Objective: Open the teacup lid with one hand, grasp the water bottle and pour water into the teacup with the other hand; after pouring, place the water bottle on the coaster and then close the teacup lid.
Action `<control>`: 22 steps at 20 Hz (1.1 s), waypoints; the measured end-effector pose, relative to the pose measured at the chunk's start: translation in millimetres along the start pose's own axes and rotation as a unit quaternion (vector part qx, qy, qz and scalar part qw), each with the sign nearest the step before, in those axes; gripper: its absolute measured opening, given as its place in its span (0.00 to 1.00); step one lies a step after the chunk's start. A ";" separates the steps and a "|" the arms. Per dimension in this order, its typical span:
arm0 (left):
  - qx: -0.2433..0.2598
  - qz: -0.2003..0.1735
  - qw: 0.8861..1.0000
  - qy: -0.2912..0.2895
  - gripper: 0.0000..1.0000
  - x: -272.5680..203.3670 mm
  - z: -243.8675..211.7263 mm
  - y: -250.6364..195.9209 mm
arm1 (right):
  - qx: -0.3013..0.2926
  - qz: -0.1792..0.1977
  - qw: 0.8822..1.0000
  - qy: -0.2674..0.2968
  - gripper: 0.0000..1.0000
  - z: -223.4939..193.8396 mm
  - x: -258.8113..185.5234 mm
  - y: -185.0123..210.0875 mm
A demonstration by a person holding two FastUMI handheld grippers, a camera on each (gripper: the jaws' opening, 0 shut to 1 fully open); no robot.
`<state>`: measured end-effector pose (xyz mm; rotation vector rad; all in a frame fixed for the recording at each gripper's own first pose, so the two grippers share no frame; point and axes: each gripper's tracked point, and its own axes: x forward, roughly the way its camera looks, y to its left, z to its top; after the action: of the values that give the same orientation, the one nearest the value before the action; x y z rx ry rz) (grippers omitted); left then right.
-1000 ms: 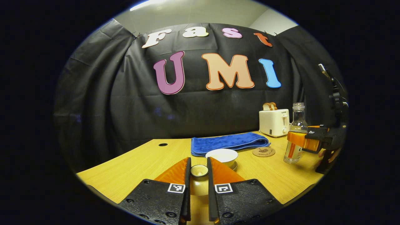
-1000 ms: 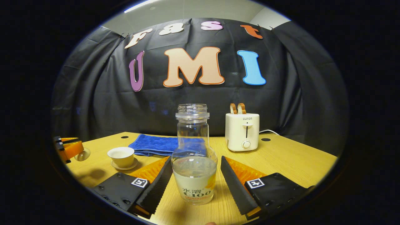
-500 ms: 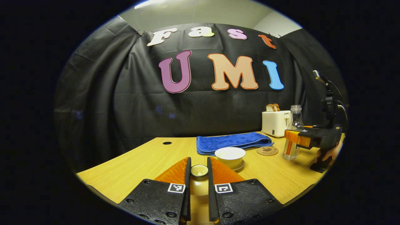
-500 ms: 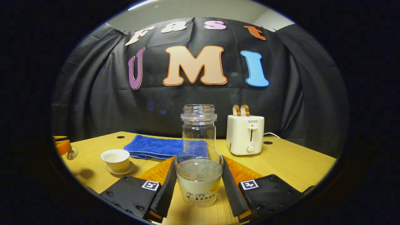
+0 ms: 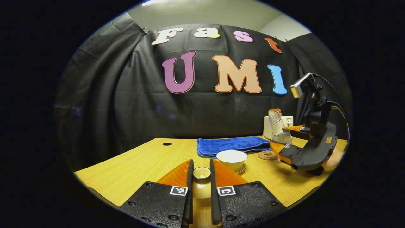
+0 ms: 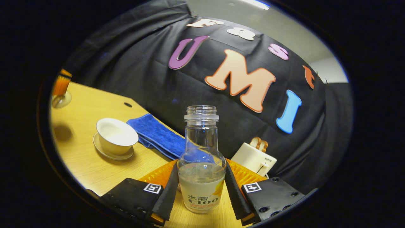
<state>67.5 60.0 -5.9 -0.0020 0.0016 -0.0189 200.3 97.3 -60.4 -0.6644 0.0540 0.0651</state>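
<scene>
Grained yellow wooden tabletop [image 5: 133, 164] fills the booth. Left gripper [image 5: 201, 177] pinches the small round teacup lid's knob [image 5: 201, 172], raised. Right gripper [image 6: 201, 186] clamps the clear ribbed-neck bottle [image 6: 201, 164], part-filled with water, neck tilted toward the open white ceramic teacup [image 6: 116, 136] on its saucer, near the round coaster [image 5: 267, 155].

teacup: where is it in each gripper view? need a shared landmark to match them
Left gripper view: teacup sits just right of centre, low, on its saucer, lid off, just beyond the left gripper.
Right gripper view: teacup sits at left, mid-height, left of the held water bottle.
Shared landmark: the blue towel lies just behind the cup.
</scene>
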 end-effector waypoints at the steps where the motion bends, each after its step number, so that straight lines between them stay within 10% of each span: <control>1: -0.001 0.000 1.000 0.001 0.20 0.0 -0.1 0.7 | -0.028 0.005 1.000 -0.006 0.78 1.9 3.2 5.8; 14: 0.000 0.009 1.000 -0.001 0.19 -1.2 -0.9 4.3 | -0.258 0.067 0.964 0.008 0.78 -2.8 15.4 45.0; 22: -0.001 0.014 1.000 -0.001 0.19 -3.0 -2.7 11.4 | -0.394 0.063 0.916 -0.031 0.78 20.1 13.7 49.8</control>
<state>64.8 71.5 -8.6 -0.0037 0.0006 0.0099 210.7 149.4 -76.1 -1.4680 0.0055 0.2403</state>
